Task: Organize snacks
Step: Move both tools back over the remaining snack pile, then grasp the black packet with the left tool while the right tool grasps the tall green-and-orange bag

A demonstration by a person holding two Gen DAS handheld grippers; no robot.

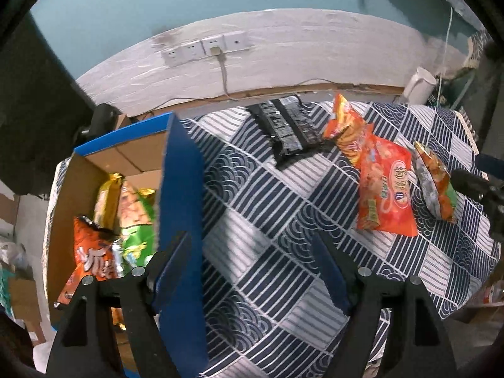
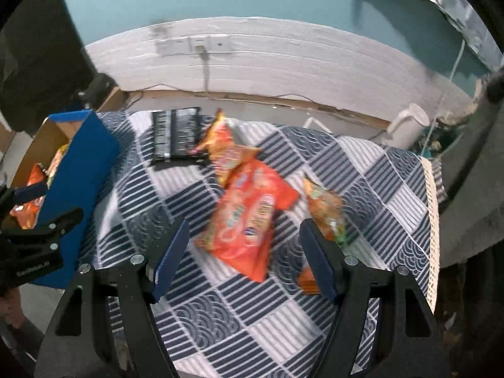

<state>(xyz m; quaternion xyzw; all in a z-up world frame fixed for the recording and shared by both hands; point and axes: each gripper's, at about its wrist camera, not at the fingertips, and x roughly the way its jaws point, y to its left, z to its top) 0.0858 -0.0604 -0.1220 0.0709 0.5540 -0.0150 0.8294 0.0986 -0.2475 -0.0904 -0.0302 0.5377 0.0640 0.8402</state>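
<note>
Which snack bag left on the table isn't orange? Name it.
The black packet, lying flat at the table's far side near the blue box; the other loose bags are orange.

Left gripper (image 1: 252, 271) is hanging with jaws spread wide over the checkered desk (image 1: 271, 220), right beside the blue cardboard box (image 1: 182, 189) holding snack bags (image 1: 126, 220). Big orange chip bag (image 1: 386, 189) is lying farther right.
</note>
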